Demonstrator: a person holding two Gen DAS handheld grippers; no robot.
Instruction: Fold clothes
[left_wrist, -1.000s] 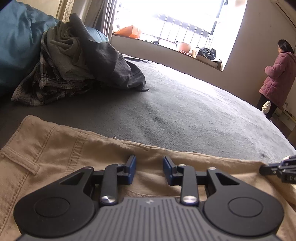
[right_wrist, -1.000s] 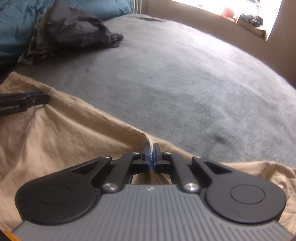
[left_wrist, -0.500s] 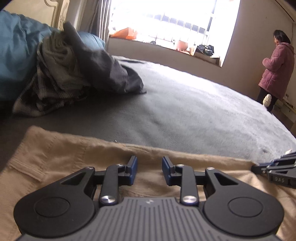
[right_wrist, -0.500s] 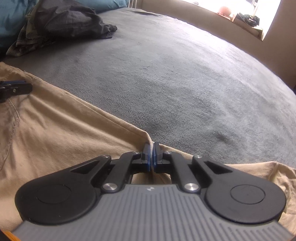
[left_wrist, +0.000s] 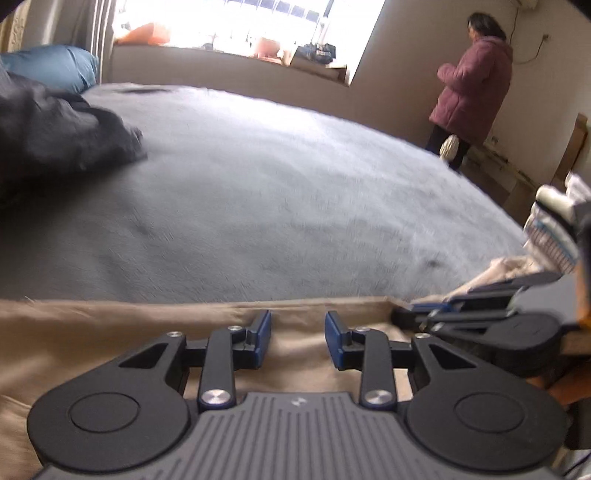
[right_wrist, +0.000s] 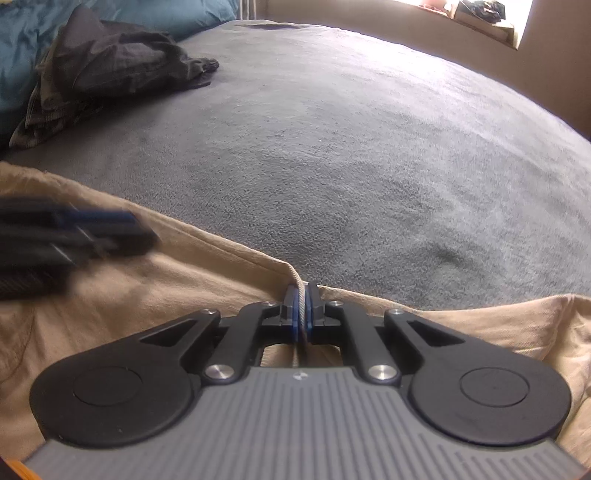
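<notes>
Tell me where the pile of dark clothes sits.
In the right wrist view the pile of dark clothes lies upper left on the grey blanket, against the blue pillow.

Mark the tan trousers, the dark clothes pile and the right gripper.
tan trousers (right_wrist: 166, 295), right wrist view, flat cloth left of the fingers.
dark clothes pile (right_wrist: 110, 70), right wrist view, middle of the heap.
right gripper (right_wrist: 303, 306), right wrist view, between its fingertips.

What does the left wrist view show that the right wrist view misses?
Left wrist only: a person in a pink padded jacket standing by the wall.
Right wrist only: the right gripper pinching the tan cotton trousers' edge.
Both: the trousers, grey fleece bedspread, dark crumpled clothes pile, blue pillow, and the open left gripper.
</notes>
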